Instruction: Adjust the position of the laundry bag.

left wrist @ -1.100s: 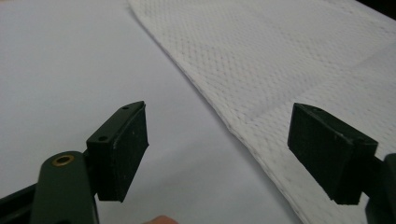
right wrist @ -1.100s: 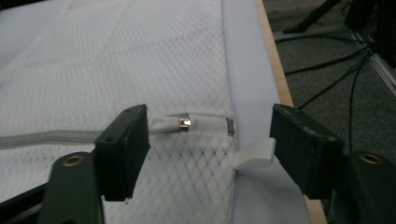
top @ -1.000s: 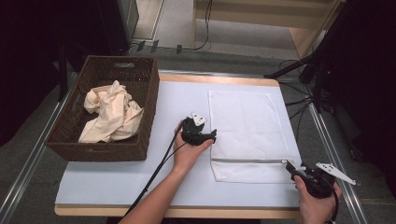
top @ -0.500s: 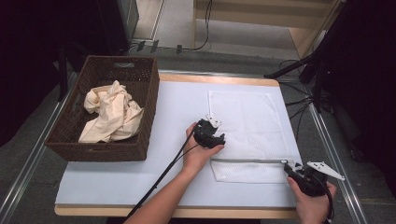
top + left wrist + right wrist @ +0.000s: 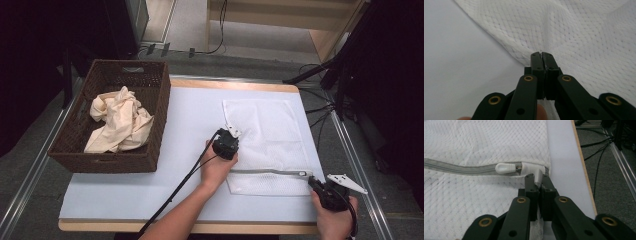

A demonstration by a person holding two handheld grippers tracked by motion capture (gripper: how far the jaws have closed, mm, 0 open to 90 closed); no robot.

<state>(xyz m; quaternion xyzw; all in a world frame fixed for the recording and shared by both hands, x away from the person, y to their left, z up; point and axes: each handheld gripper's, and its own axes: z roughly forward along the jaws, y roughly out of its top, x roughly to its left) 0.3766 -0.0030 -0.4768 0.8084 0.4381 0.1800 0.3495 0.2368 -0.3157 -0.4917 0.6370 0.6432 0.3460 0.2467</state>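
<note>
Both our grippers have just closed on the mesh bag (image 5: 267, 142) lying flat on the right half of the table (image 5: 130, 200).

Our left gripper (image 5: 541, 53) has its jaws pressed together on a pinch of the bag's white, diamond-knit mesh near its left edge; our right gripper (image 5: 537, 178) clamps the ribbed white tab at the end of the grey zipper (image 5: 461, 168), just beside the rounded white pull (image 5: 505, 168). To the left stands a dark woven basket (image 5: 155, 100) holding a crumpled cream cloth (image 5: 120, 125), well apart from the bag. The tabletop is smooth pale sheet with a wooden rim; cables (image 5: 320, 107) trail over grey floor beyond.
</note>
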